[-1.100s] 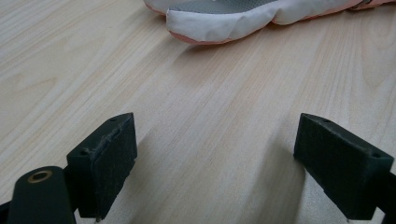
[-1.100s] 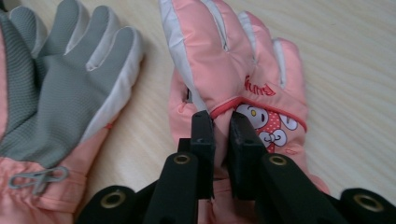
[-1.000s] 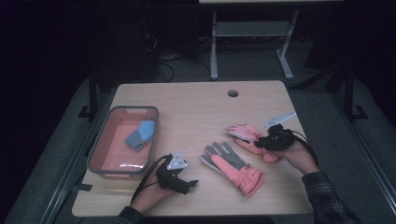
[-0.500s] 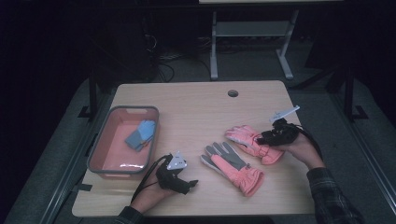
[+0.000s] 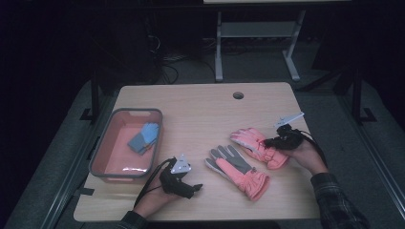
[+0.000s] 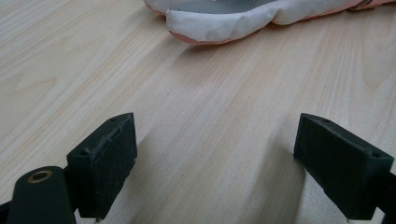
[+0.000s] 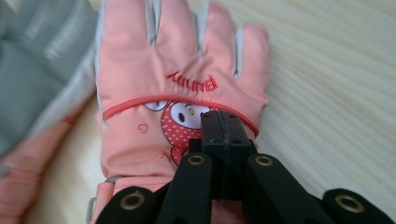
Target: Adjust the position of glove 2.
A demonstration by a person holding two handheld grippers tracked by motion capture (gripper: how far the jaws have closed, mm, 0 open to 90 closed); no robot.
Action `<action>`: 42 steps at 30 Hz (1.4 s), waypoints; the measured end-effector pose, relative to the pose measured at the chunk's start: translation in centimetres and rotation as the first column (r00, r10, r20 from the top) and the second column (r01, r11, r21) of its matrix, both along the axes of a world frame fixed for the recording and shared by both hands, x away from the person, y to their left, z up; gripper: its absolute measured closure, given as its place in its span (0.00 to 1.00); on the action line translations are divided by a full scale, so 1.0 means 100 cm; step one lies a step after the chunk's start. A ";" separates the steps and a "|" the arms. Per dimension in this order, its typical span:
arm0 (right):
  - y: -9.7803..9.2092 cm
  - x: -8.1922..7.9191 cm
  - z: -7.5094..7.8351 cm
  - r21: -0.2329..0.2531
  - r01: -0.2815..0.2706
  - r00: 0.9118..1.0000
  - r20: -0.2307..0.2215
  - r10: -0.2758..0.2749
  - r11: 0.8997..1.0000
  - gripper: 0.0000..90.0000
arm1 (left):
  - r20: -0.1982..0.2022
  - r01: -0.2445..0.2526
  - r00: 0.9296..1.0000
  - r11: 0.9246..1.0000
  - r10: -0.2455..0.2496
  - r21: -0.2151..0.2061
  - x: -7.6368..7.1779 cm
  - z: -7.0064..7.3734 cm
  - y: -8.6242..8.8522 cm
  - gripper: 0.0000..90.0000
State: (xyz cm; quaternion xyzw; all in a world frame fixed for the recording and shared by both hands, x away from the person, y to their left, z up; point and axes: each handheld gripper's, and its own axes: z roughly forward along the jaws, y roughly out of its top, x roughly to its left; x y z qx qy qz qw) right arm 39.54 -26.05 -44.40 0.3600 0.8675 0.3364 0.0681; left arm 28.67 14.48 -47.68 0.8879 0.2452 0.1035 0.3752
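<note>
Two pink gloves lie right of the table's middle. One lies palm up, grey side showing. The other lies back up, with a cartoon patch and red lettering. My right gripper is shut, its tips resting on the back of that glove near the patch; I see no fabric bunched between them. My left gripper stands open low over bare wood near the front edge. A white and grey glove fingertip lies a short way ahead of it.
A grey bin with a pink inside stands at the table's left, holding a blue and grey glove. A cable hole sits near the far edge. Bare wood spreads across the far half of the table.
The right gripper has shifted slightly over the back-up glove, a little right and back. The gloves and the left gripper have stayed put.
</note>
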 end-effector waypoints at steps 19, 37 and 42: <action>-0.016 -0.033 0.057 0.161 0.074 0.990 0.106 -0.091 0.984 1.00 | 0.000 0.011 1.000 1.000 -0.011 -0.003 0.003 0.000 0.000 0.14; 0.037 -0.071 0.098 0.225 -0.023 0.989 0.149 -0.012 0.974 1.00 | -0.007 0.008 1.000 1.000 -0.009 -0.005 0.004 0.000 -0.002 0.14; 0.053 -0.077 0.094 0.226 -0.041 0.991 0.136 0.010 0.973 1.00 | -0.005 0.007 1.000 1.000 -0.007 -0.008 0.004 0.000 -0.002 0.14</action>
